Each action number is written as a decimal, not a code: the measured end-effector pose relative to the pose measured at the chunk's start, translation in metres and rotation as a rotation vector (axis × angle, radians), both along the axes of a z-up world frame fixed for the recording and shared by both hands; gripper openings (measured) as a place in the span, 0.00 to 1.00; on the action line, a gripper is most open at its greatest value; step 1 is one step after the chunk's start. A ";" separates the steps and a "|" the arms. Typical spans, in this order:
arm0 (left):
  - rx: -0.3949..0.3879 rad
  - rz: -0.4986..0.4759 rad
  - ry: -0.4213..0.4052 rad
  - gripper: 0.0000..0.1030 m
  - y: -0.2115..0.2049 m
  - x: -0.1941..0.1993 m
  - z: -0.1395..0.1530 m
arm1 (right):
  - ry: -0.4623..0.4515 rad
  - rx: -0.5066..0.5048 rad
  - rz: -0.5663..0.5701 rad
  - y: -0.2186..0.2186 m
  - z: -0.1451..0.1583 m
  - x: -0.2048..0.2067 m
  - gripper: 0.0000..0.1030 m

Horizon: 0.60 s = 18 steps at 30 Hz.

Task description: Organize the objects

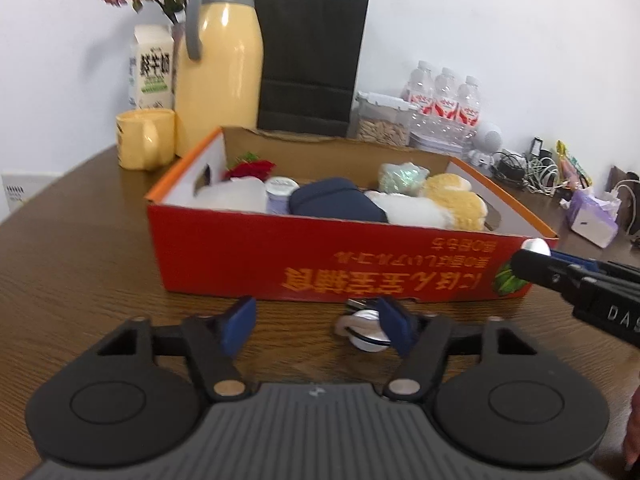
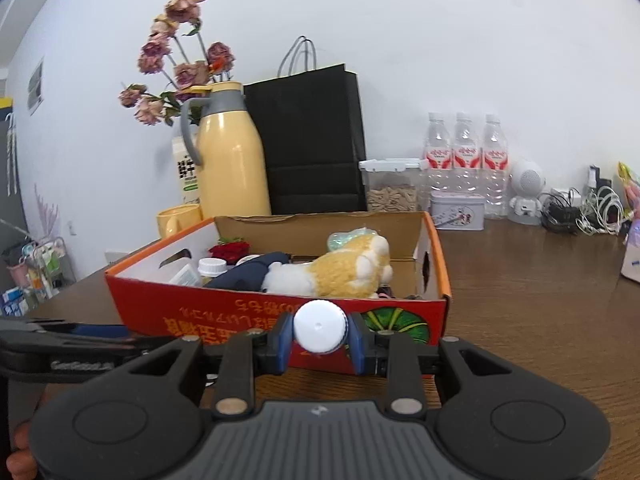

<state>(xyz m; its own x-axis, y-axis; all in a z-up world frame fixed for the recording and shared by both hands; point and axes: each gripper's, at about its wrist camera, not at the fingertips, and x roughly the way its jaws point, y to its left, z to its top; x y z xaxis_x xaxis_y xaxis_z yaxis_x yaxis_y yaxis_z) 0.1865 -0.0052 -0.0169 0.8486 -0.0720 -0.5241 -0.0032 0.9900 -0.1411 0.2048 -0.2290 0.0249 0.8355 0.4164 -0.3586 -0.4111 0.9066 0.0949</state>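
An open red cardboard box point(image 1: 280, 256) stands on the wooden table point(image 1: 80, 264). It holds a yellow-and-white plush toy point(image 1: 440, 204), a navy pouch point(image 1: 336, 200), a red rose point(image 1: 250, 170) and a small white-capped bottle point(image 1: 280, 192). My left gripper point(image 1: 318, 326) is open, low over the table in front of the box. A small white round object point(image 1: 362, 326) with a dark ring lies on the table beside its right finger point(image 1: 394, 326). My right gripper point(image 2: 320, 342) is shut on a white-capped bottle point(image 2: 319, 330), level with the box's near wall point(image 2: 224, 320). In the left wrist view it comes in from the right point(image 1: 532, 262).
Behind the box stand a yellow thermos point(image 1: 220, 60), a yellow mug point(image 1: 146, 140), a milk carton point(image 1: 150, 68), a black paper bag point(image 1: 310, 60), a clear container of seeds point(image 1: 384, 120) and three water bottles point(image 1: 444, 96). Cables point(image 1: 528, 168) and a tissue pack point(image 1: 592, 216) lie at the right.
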 end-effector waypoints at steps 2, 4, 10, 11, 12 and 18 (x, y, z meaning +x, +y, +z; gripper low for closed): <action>-0.017 -0.009 0.012 0.55 -0.002 0.002 -0.002 | -0.005 -0.001 0.008 0.001 0.000 -0.002 0.27; -0.017 -0.009 0.017 0.40 -0.003 0.003 -0.003 | -0.012 0.001 0.009 0.001 0.001 -0.004 0.27; -0.061 -0.033 0.042 0.29 -0.002 0.006 -0.005 | -0.020 0.002 0.012 0.001 0.002 -0.006 0.27; -0.069 -0.034 0.046 0.29 -0.002 0.007 -0.005 | -0.021 0.001 0.013 0.001 0.002 -0.006 0.27; -0.078 -0.036 0.047 0.26 -0.002 0.007 -0.006 | -0.022 0.000 0.014 0.001 0.002 -0.006 0.27; -0.096 -0.050 0.031 0.06 -0.002 0.005 -0.005 | -0.023 -0.004 0.013 0.001 0.002 -0.007 0.27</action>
<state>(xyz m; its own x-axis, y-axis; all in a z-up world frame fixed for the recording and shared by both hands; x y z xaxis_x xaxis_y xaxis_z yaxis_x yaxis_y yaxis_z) 0.1918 -0.0071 -0.0214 0.8261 -0.1653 -0.5388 0.0404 0.9709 -0.2359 0.1977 -0.2277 0.0266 0.8383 0.4256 -0.3408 -0.4246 0.9017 0.0817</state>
